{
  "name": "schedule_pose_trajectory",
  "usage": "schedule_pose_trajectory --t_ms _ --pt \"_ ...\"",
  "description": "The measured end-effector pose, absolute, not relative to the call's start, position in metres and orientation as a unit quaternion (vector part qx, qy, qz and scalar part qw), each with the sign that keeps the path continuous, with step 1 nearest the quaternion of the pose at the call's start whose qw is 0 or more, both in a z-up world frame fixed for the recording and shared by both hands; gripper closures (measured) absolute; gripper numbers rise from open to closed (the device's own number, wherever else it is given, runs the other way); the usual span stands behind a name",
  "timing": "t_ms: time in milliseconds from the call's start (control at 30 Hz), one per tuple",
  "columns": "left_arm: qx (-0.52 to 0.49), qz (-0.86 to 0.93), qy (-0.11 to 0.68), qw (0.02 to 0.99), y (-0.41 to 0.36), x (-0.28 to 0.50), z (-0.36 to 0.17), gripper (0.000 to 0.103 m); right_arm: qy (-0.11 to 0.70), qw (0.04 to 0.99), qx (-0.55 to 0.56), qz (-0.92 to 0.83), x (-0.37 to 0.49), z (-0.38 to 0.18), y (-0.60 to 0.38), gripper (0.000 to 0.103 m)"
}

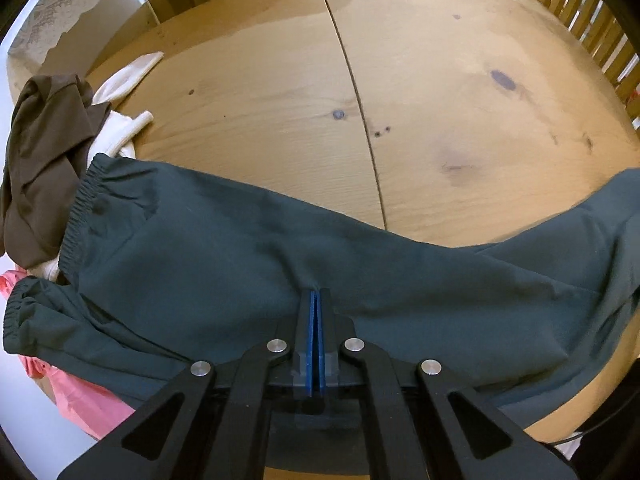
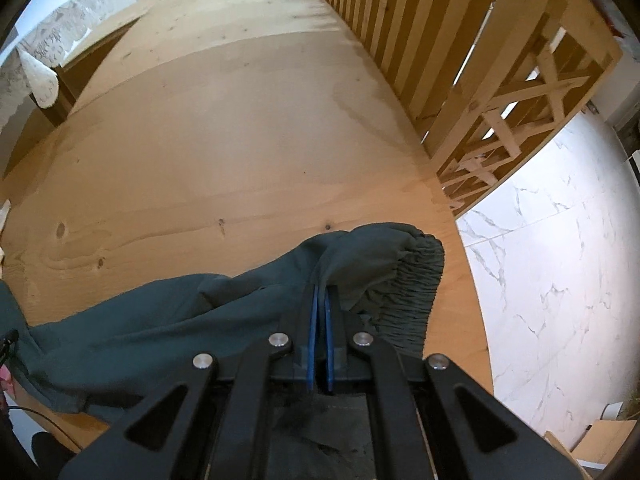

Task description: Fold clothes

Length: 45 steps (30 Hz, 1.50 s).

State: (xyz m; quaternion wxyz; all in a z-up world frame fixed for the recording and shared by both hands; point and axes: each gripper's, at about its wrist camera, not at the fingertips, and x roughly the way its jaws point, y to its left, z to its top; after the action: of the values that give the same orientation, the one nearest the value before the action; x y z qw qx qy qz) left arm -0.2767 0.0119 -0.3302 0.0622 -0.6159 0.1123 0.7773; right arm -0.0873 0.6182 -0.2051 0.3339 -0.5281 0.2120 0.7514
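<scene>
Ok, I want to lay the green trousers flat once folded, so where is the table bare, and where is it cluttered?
The wooden table is bare beyond the dark green trousers, out to the slatted wooden rail along its far right side. The crowded part is the left edge, where a brown garment, a white garment and a pink garment are heaped.

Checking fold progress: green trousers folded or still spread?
Spread: the green trousers lie lengthwise across the table, both grippers pinching the fabric.
</scene>
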Motion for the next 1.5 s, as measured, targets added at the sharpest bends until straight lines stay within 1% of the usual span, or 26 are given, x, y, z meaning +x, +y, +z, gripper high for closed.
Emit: schedule_pose_trajectory --t_ms 133,200,300,467,533,667,800,867,933,967,1067,1133,1167,1200,1267,1367,1400,1500 --pt "-0.605 0.791 0.059 0.074 -0.005 -0.276 -0.308 0.103 0.215 0.337 -0.51 0.762 -0.079 -0.192 0.619 0.1" --pt "-0.594 0.8 0.044 0.075 -0.014 -0.277 -0.293 0.103 0.208 0.334 -0.503 0.769 -0.077 -0.182 0.616 0.1" --pt "-0.578 0.811 0.055 0.074 -0.02 -0.275 -0.275 0.103 0.204 0.339 -0.485 0.78 -0.075 -0.167 0.612 0.1" --pt "-0.54 0.838 0.004 0.077 -0.042 -0.29 -0.23 0.103 0.187 0.34 -0.456 0.801 -0.084 -0.14 0.612 0.1" --pt "-0.529 0.846 0.005 0.073 -0.046 -0.306 -0.216 0.103 0.177 0.338 -0.454 0.805 -0.096 -0.132 0.614 0.1" --pt "-0.508 0.858 0.018 0.073 -0.046 -0.341 -0.186 0.103 0.134 0.348 -0.425 0.825 -0.129 -0.096 0.619 0.1" --pt "-0.46 0.886 0.018 0.061 -0.047 -0.39 -0.122 0.103 0.093 0.362 -0.376 0.848 -0.173 -0.034 0.632 0.102" --pt "-0.426 0.903 0.007 0.052 -0.051 -0.41 -0.081 0.103 0.066 0.379 -0.345 0.856 -0.186 0.003 0.633 0.103" --pt "-0.387 0.921 0.009 0.042 -0.056 -0.42 -0.038 0.103 0.064 0.38 -0.324 0.864 -0.187 0.033 0.634 0.103" --pt "-0.372 0.927 0.005 0.045 -0.059 -0.419 -0.019 0.103 0.069 0.37 -0.335 0.863 -0.185 0.027 0.632 0.103" --pt "-0.358 0.932 0.016 0.064 -0.061 -0.401 -0.003 0.103 0.086 0.342 -0.369 0.86 -0.177 0.011 0.626 0.103" --pt "-0.365 0.928 0.028 0.072 -0.063 -0.382 -0.013 0.103 0.098 0.322 -0.391 0.857 -0.173 0.001 0.621 0.095" --pt "-0.375 0.923 0.031 0.075 -0.065 -0.369 -0.023 0.103 0.105 0.313 -0.404 0.853 -0.17 -0.008 0.62 0.084" --pt "-0.385 0.919 0.035 0.078 -0.067 -0.356 -0.034 0.103 0.118 0.307 -0.424 0.843 -0.168 -0.032 0.62 0.071" --pt "-0.408 0.909 0.036 0.075 -0.074 -0.333 -0.057 0.103 0.143 0.297 -0.464 0.822 -0.164 -0.08 0.619 0.064" --pt "-0.448 0.892 0.037 0.052 -0.093 -0.306 -0.1 0.103 0.147 0.291 -0.522 0.788 -0.157 -0.15 0.615 0.064" --pt "-0.461 0.885 0.044 0.04 -0.099 -0.3 -0.116 0.103 0.136 0.294 -0.541 0.776 -0.156 -0.17 0.615 0.064" --pt "-0.515 0.856 0.03 0.034 -0.118 -0.284 -0.164 0.103 0.104 0.305 -0.594 0.737 -0.152 -0.231 0.615 0.064"
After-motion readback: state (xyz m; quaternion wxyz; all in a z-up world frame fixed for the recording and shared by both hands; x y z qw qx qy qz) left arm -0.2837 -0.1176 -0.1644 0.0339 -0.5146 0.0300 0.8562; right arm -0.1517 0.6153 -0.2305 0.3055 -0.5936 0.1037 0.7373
